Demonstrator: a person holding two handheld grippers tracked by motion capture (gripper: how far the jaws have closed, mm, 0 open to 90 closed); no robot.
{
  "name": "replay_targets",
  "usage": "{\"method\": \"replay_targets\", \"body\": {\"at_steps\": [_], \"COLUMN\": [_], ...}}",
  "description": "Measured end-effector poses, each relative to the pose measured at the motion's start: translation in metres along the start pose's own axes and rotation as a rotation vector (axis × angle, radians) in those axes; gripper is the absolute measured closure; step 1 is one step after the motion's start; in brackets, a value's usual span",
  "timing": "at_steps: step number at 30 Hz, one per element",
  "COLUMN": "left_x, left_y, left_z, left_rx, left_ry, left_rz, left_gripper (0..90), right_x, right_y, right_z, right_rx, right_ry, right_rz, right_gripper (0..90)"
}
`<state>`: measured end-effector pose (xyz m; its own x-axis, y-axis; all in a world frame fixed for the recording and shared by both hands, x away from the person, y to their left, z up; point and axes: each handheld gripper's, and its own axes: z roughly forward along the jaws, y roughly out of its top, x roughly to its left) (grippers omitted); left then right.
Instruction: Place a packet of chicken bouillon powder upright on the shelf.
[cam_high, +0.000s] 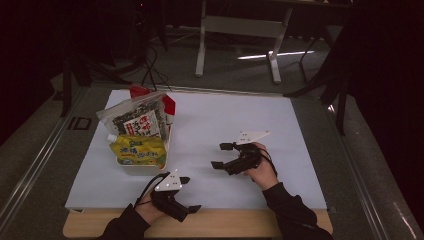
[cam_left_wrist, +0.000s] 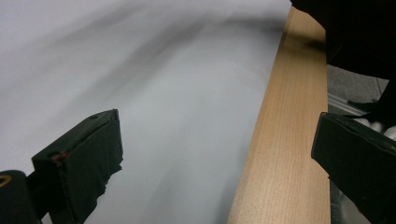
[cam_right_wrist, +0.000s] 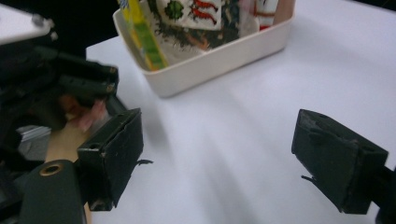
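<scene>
A dim room is seen. Beyond the far edge of the surface (cam_high: 300, 150), a grey floor (cam_high: 235, 65) is crossed by a light streak (cam_high: 272, 54), and white frame legs (cam_high: 201, 45) are set there.

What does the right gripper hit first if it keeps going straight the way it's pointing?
Probably the cream tray of snack packs, across bare white sheet. The right gripper, jaws open and empty, points left toward it; depth is hard to judge.
</scene>
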<state>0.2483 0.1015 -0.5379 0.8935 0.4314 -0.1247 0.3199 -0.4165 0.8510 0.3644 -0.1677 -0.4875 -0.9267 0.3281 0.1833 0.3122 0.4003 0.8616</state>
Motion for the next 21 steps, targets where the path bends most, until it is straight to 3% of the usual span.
{"method": "replay_targets", "body": {"at_steps": [15,21], "left_x": [-0.001,0.000], "left_y": [0.000,0.000], "left_z": [0.000,0.000], "left_rx": [0.002,0.001], "left_ry": [0.000,0.000], "left_rz": [0.002,-0.001], "left_gripper": [3.1,3.1], "right_x": [-0.004,-0.001], "right_y": [-0.042,-0.055], "right_z": [-0.025,-0.031], "right_rx": [0.004,0.030], "right_ry": [-0.070,-0.095], "right_rz": [0.031,0.031], "right_gripper": [16.0,15.3]}}
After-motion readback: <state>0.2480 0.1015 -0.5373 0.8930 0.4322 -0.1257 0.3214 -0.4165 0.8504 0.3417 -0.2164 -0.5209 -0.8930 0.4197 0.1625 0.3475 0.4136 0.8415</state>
